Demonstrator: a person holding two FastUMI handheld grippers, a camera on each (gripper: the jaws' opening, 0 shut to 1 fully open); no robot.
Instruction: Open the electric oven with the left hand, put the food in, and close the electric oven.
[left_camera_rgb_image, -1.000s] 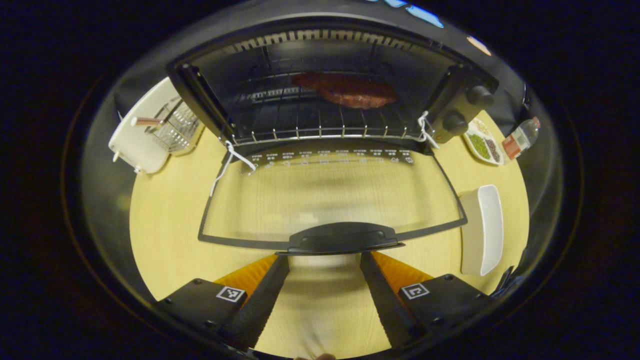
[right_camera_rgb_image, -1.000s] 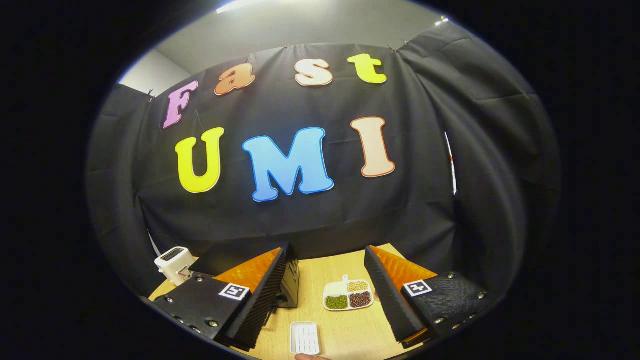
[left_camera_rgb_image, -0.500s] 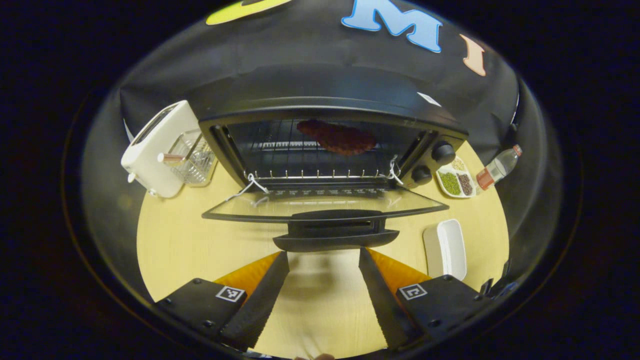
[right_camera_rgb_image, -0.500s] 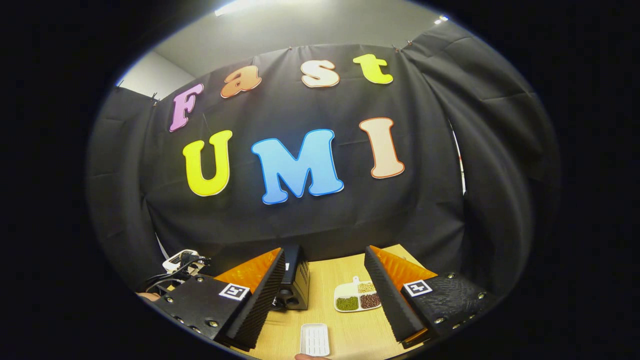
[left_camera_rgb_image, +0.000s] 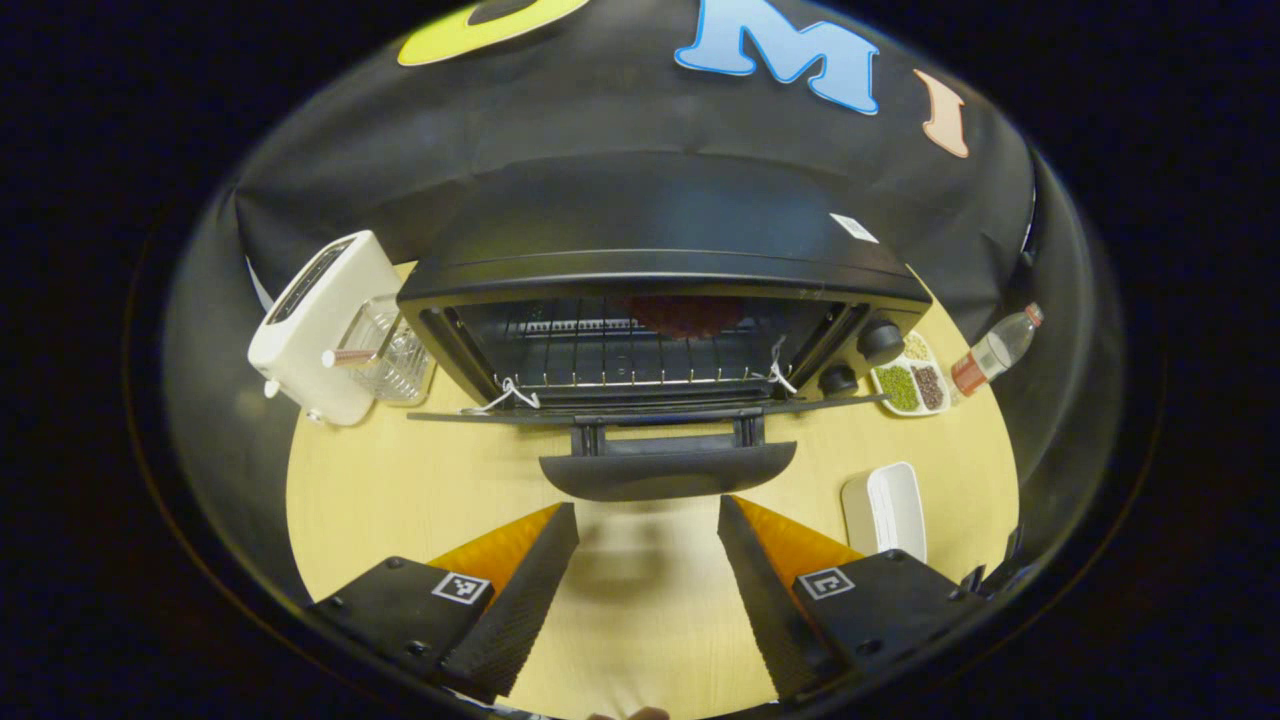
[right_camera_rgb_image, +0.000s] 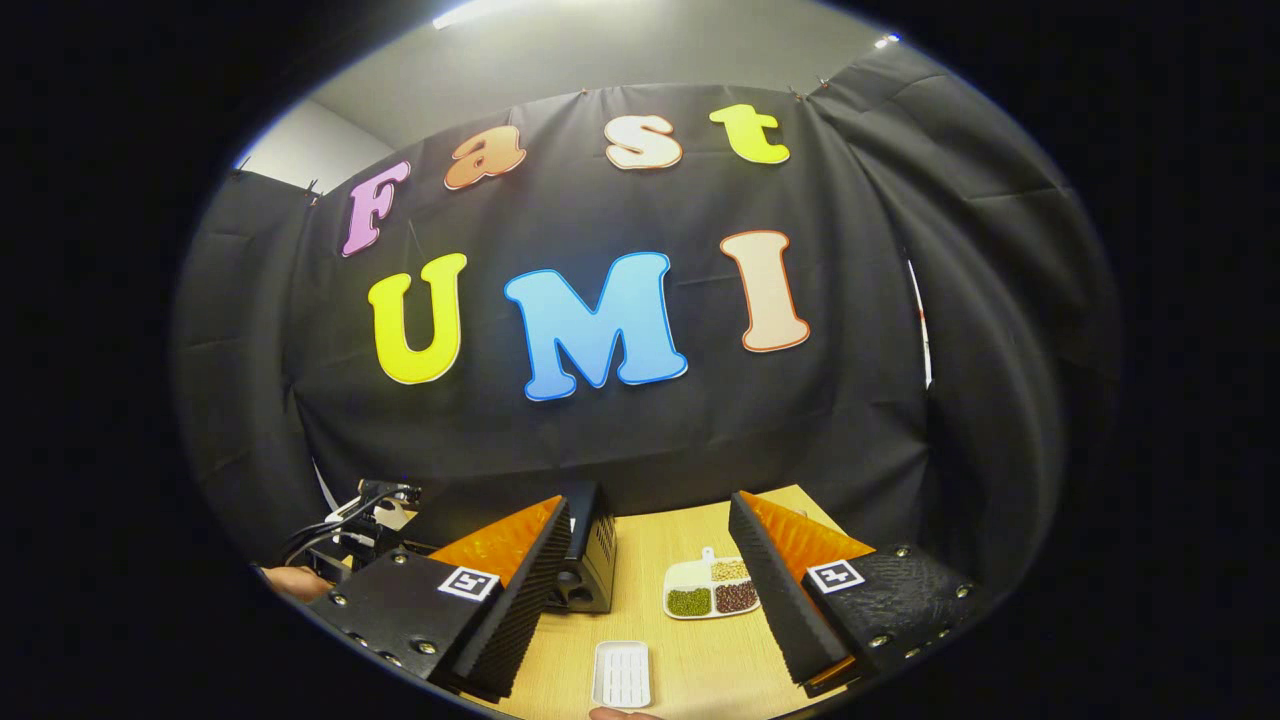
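Electric oven (left_camera_rgb_image: 660, 290): black countertop unit, centre of the left gripper view. Door (left_camera_rgb_image: 650, 411) hinged down, lying about level and seen edge-on; handle (left_camera_rgb_image: 668, 470) faces the camera.

Food (left_camera_rgb_image: 685, 315): reddish slab on the wire rack (left_camera_rgb_image: 620, 350), upper centre of the cavity, partly hidden under the top edge. Judged already loaded; closing remains.

Left gripper (left_camera_rgb_image: 648, 560): bottom centre, jaws apart, holding nothing, just short of the handle, likely lined up to lift the door.

Right gripper (right_camera_rgb_image: 650, 580): bottom of the right gripper view, jaws apart, empty, held aside facing the wall.

Also on the wooden table (left_camera_rgb_image: 400, 490): white toaster (left_camera_rgb_image: 315, 325) at left, white tray (left_camera_rgb_image: 885, 510) at lower right, divided dish of beans (left_camera_rgb_image: 910, 375), bottle (left_camera_rgb_image: 990, 350) at right.
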